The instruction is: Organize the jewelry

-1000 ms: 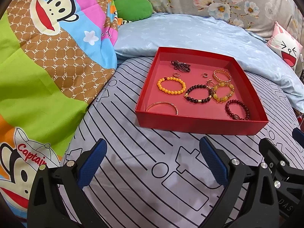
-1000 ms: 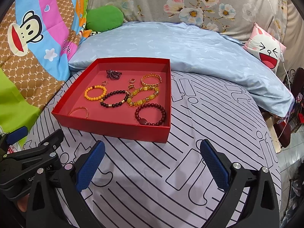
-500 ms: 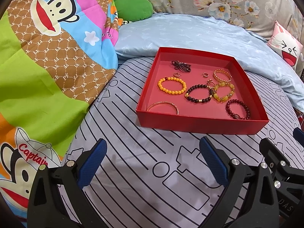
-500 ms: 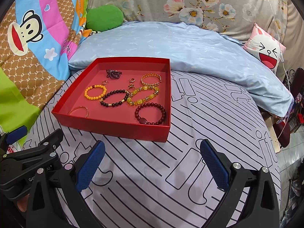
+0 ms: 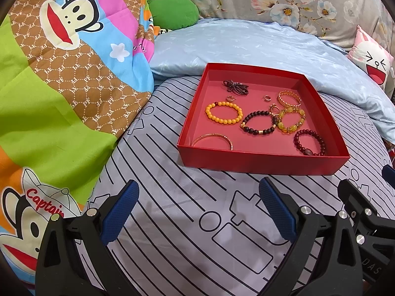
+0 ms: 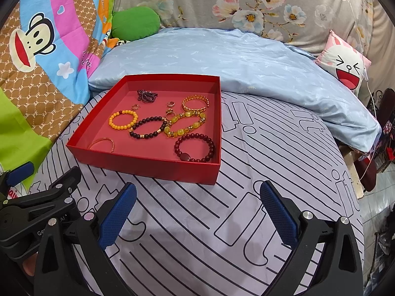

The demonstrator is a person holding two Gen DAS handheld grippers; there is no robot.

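Left wrist: left claw (image 5: 198, 207) wide open, empty | right claw (image 6: 197, 209) likewise

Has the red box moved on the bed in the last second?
No. The red box sits in the same spot against the striped sheet's lines and the blue pillow in the right wrist view.

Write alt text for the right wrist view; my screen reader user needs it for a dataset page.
An open red tray on a striped bedsheet holds several beaded bracelets, among them an orange one and a dark red one. The right tool hovers open and empty in front of the tray.
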